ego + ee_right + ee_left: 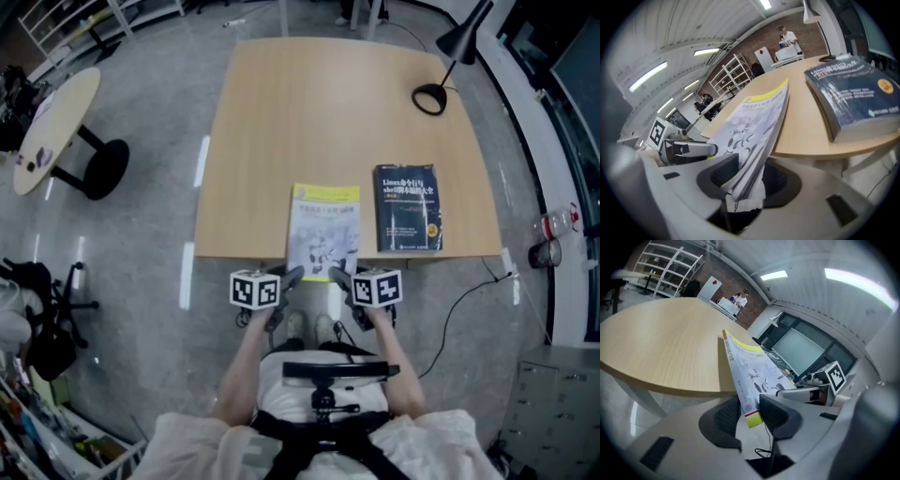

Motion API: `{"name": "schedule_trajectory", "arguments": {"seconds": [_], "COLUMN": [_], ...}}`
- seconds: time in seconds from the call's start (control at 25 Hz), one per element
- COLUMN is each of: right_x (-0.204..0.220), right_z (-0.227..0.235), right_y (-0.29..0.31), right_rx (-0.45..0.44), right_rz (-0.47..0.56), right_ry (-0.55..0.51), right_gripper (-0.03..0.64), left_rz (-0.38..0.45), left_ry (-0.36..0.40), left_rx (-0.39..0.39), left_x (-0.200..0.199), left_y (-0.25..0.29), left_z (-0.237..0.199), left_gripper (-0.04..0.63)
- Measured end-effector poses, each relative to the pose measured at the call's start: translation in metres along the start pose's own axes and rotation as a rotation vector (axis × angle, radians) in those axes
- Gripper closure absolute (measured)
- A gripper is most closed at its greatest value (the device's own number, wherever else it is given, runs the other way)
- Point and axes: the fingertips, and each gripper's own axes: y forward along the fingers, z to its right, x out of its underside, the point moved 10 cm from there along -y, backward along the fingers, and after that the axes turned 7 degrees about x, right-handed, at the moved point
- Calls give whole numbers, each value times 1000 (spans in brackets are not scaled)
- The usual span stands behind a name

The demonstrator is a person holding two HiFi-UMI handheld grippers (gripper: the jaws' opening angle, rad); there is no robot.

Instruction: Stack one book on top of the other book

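The yellow book (323, 230), overhanging the table's (281, 112) near edge, is pinched at its near corners by the left gripper (292, 276) and right gripper (339, 277). It's best lifted level, both grips kept even, then set squarely on the dark book (408, 208) just beside it

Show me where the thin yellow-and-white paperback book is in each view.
Head view: the thin yellow-and-white paperback book lies at centre, overhanging the near edge.
Left gripper view: the book slants up from lower centre.
Right gripper view: the book rises from lower centre toward upper right.
Shared landmark: the light wooden table.
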Motion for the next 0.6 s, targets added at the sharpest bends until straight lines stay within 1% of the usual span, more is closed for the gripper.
{"name": "schedule_trajectory", "arguments": {"seconds": [0.08, 0.28, 0.44, 0.6], "right_x": [0, 6, 8, -6], "right_z": [-6, -14, -20, -25], "right_y": [-3, -12, -23, -40], "right_rx": [24, 44, 56, 62], "right_rz": [16, 60, 110, 172], "right_ry": [-45, -86, -121, -155], "right_gripper": [466, 472, 472, 474], "left_rz": [0, -5, 39, 94], "left_ry": [51, 173, 209, 268], "left_rx": [-33, -107, -99, -96], "left_x": [-1, 2, 3, -12], "left_y": [-1, -4, -9, -16], "left_z": [6, 20, 31, 46], "left_gripper": [463, 465, 463, 463]}}
